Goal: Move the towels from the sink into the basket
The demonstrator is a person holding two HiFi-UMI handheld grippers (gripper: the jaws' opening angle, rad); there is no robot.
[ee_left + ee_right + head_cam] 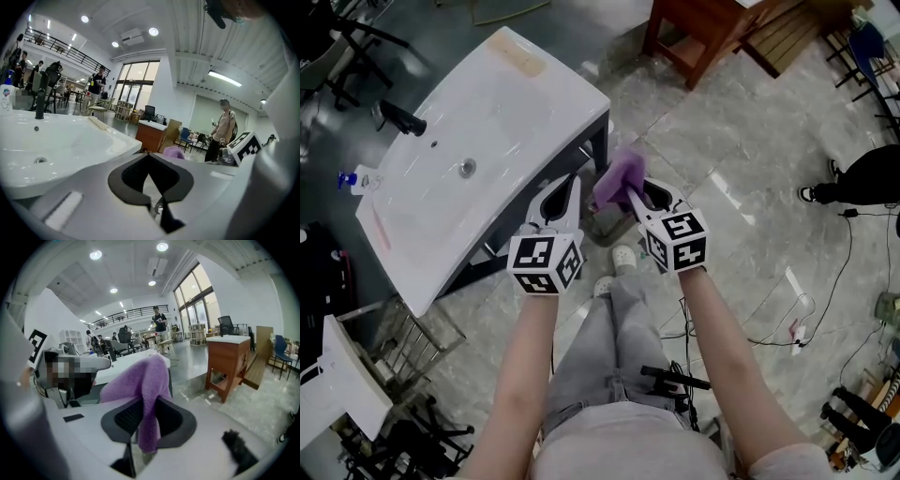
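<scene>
The right hand-held gripper is clamped on a purple towel, held above the floor just off the white sink's corner. The towel hides what lies beneath it. The left hand-held gripper is closed and empty.

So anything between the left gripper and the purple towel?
Nothing: in the head view only floor shows between the left gripper and the purple towel clamped in the right gripper.
</scene>
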